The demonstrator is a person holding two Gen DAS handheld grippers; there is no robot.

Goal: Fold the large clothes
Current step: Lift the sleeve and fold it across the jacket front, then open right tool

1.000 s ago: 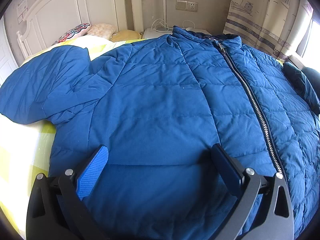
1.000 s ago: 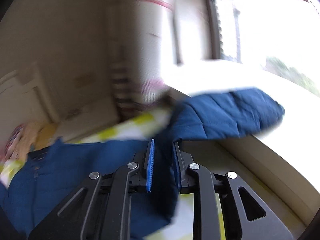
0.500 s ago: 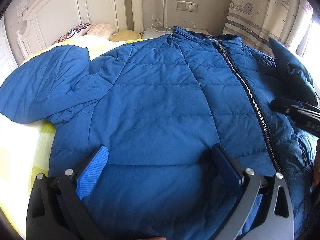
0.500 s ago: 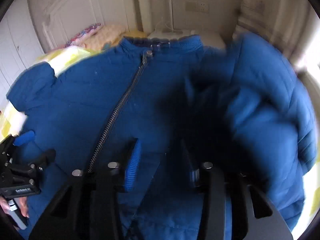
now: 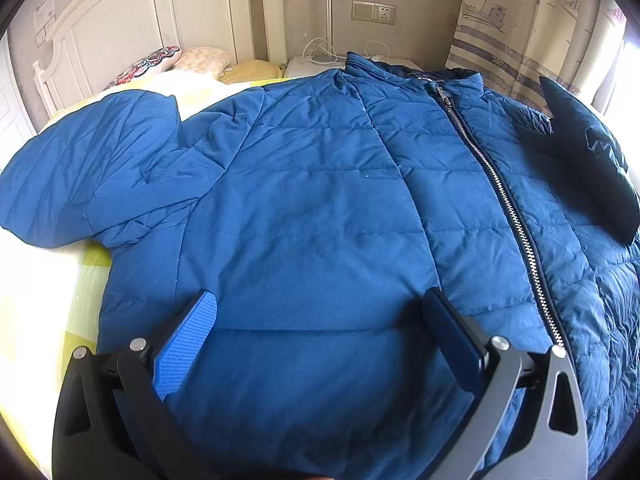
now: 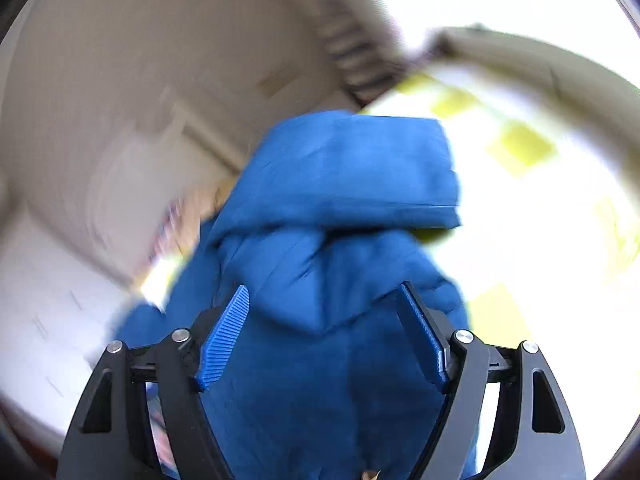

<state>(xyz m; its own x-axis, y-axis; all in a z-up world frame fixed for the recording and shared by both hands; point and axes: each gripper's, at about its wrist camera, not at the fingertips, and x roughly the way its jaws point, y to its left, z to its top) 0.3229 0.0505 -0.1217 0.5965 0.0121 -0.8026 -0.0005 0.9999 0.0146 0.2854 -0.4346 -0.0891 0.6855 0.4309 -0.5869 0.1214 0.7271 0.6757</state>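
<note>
In the left wrist view, a blue padded jacket lies flat on the bed, zipper closed, collar toward 12 o'clock. One sleeve spreads out at 9 o'clock; the other sleeve lies folded over the body at 3 o'clock. The left gripper hangs over the hem at 6 o'clock, fingers wide apart and holding nothing. In the blurred right wrist view, the right gripper has just been opening; its fingers stand apart, with jacket cloth between them but not pressed.
</note>
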